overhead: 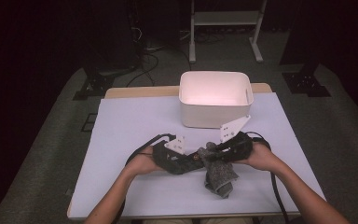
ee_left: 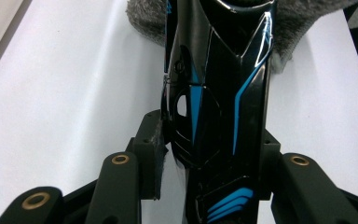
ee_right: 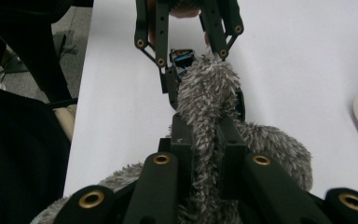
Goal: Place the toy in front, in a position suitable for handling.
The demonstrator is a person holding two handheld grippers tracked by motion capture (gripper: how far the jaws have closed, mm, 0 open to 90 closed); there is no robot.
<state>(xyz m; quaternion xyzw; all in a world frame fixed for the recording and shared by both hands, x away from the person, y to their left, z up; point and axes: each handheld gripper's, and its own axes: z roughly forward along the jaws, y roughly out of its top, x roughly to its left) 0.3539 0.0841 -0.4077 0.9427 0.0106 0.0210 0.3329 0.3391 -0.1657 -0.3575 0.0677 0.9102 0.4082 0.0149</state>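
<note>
White table sheet [overhead: 135, 126], dark room

Left forearm: entered from the bottom edge, angled inward, hand wrapped around the black two-jaw left gripper [overhead: 189, 158]. Jaws clamped on a glossy black-and-blue object [ee_left: 216, 116]. Right forearm: entered from the lower right, hand cradling the black two-jaw right gripper [overhead: 214, 155]. Jaws pinched on a fuzzy grey cloth [ee_right: 207, 100]. Tips facing, nearly meeting.

A lab or recording studio is being suggested: a white-covered table [overhead: 135, 121] is being lit amid darkness, with cables [overhead: 149, 58] and a metal stand [overhead: 226, 23] on grey carpet [overhead: 51, 135] behind.
</note>
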